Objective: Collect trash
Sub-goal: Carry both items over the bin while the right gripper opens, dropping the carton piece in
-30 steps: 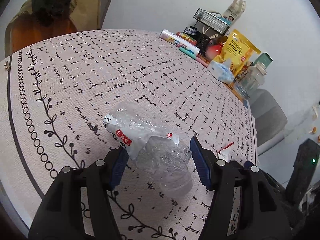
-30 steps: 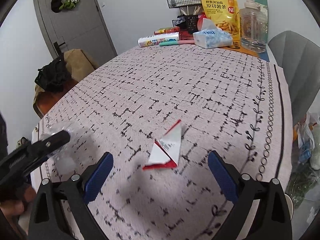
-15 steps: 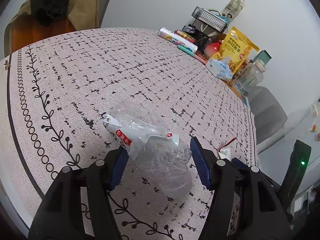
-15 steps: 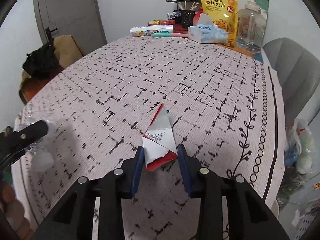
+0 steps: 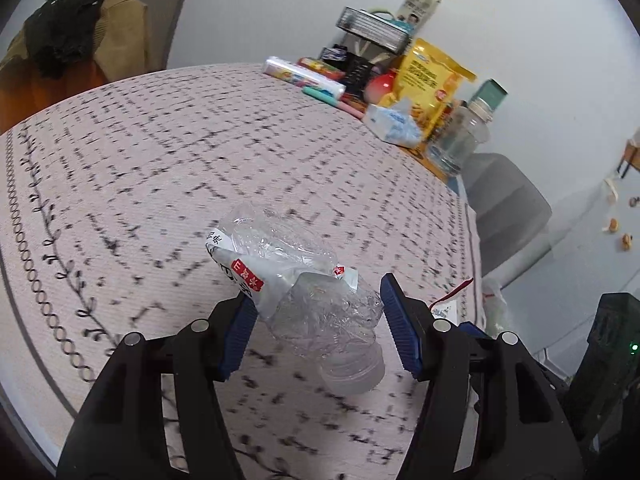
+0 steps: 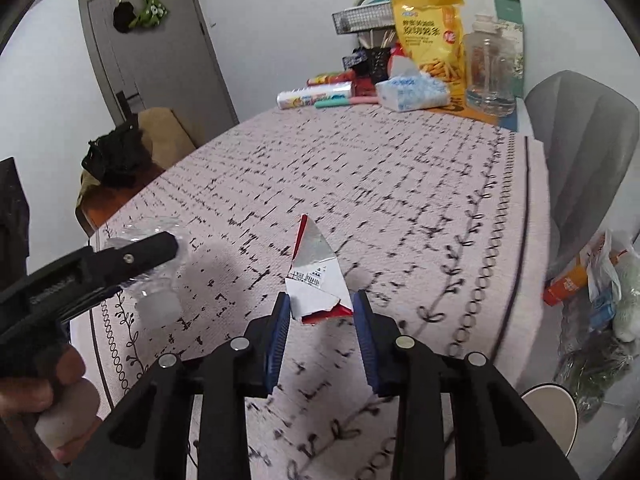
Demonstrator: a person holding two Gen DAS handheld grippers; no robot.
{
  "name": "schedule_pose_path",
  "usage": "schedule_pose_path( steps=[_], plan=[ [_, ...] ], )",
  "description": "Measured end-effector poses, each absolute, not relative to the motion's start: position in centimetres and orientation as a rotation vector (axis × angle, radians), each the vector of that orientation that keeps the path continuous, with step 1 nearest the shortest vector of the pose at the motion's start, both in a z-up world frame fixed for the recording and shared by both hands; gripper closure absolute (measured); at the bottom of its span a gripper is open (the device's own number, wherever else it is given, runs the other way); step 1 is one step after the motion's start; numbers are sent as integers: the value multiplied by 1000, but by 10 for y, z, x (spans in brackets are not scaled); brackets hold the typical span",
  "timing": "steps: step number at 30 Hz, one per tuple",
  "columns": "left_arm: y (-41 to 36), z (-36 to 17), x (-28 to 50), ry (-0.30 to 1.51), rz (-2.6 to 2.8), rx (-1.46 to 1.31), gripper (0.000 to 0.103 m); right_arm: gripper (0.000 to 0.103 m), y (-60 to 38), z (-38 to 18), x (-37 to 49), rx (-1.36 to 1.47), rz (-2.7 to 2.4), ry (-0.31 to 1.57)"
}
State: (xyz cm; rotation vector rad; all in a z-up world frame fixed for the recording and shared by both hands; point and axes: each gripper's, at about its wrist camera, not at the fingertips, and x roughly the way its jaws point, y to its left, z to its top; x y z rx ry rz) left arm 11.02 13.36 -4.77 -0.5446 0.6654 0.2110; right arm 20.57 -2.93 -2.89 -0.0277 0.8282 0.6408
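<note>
Crushed plastic, one bottle [image 5: 316,300], sits clamped in our left gripper [image 5: 316,320] above the tablecloth [image 5: 160,152]. Only our right view shows the one torn wrapper [image 6: 316,276] fully, pinched by our right gripper [image 6: 320,320].

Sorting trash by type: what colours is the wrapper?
Silver, white and red wrapper; right wrist view.
</note>
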Motion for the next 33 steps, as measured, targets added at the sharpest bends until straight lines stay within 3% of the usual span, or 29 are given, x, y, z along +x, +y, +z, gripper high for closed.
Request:
schedule_pose_path(
  steps=[17, 33],
  plan=[
    [35, -37, 161, 713, 34, -437, 42, 70, -152, -17, 220, 105, 473, 790],
    [-87, -55, 219, 820, -168, -325, 42, 70, -287, -57, 222, 224, 233, 837]
  ],
)
